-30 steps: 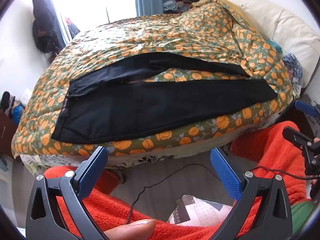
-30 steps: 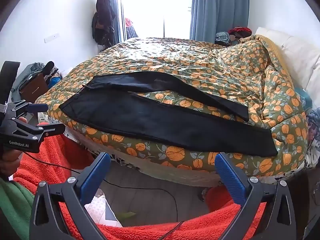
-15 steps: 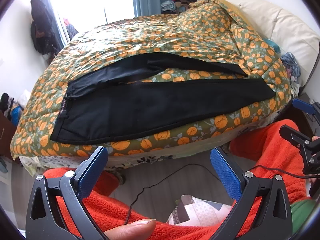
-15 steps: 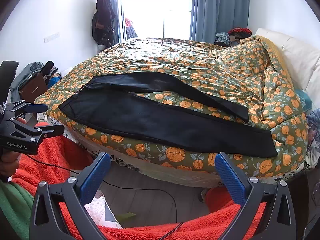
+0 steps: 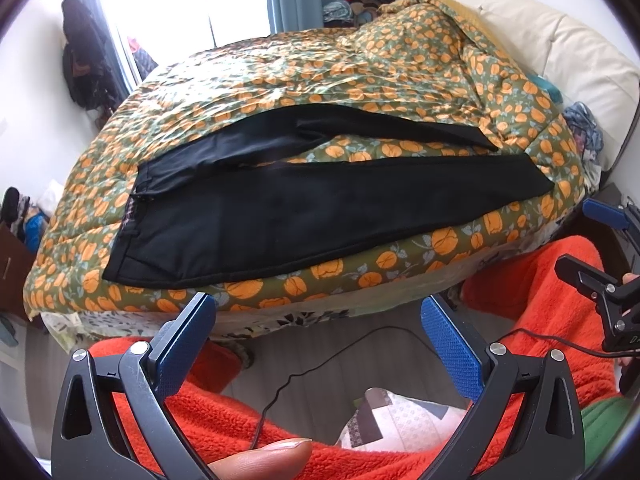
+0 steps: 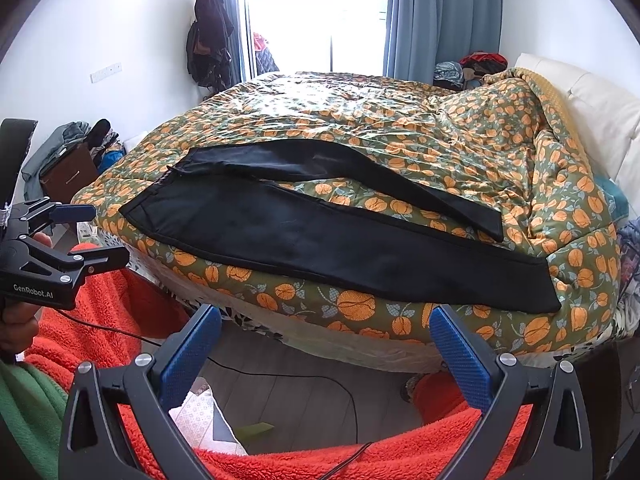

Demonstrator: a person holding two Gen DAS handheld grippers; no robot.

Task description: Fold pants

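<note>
Black pants (image 5: 304, 216) (image 6: 320, 236) lie spread flat on the orange-flowered quilt (image 5: 360, 68) (image 6: 380, 120) of a bed, waist at the left, both legs running right and splayed apart. My left gripper (image 5: 318, 320) stands open below the bed's near edge, short of the pants, nothing between its blue pads. My right gripper (image 6: 326, 332) is open too, off the bed edge under the near leg. Each gripper shows at the side of the other's view.
A person's red fleece sleeves (image 5: 540, 304) (image 6: 112, 320) frame the lower views. A black cable (image 5: 320, 368) runs over the grey floor below the bed. A white headboard (image 5: 580, 60) is at the right; a window and blue curtains (image 6: 432, 16) stand beyond the bed.
Both views have crept slightly nearer the bed; the pants sit a little lower in the left wrist view. Both grippers stay open and the pants lie unmoved.
</note>
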